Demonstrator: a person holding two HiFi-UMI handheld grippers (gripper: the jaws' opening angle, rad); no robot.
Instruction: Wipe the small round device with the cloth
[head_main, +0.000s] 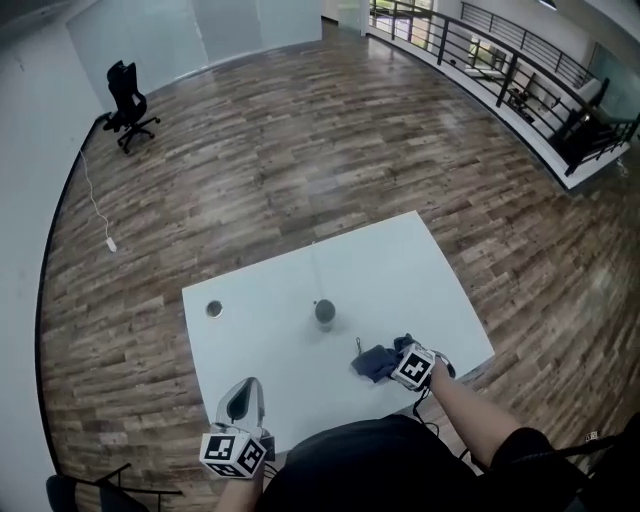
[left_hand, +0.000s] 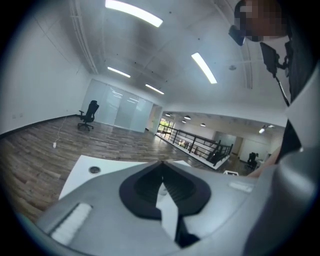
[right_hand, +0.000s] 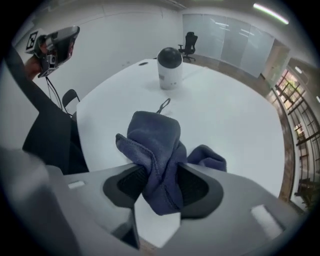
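Right gripper view: right gripper (right_hand: 157, 186) half-open around bunched cloth (right_hand: 155, 145) near desk (right_hand: 225, 115) front edge, no firm pinch, so cloth may slip off; left gripper (left_hand: 161, 186) closed, empty.

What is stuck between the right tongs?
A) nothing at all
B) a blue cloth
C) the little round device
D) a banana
B: in the right gripper view the blue cloth bunches up between the right tongs, while the small round device stands farther off on the white table.
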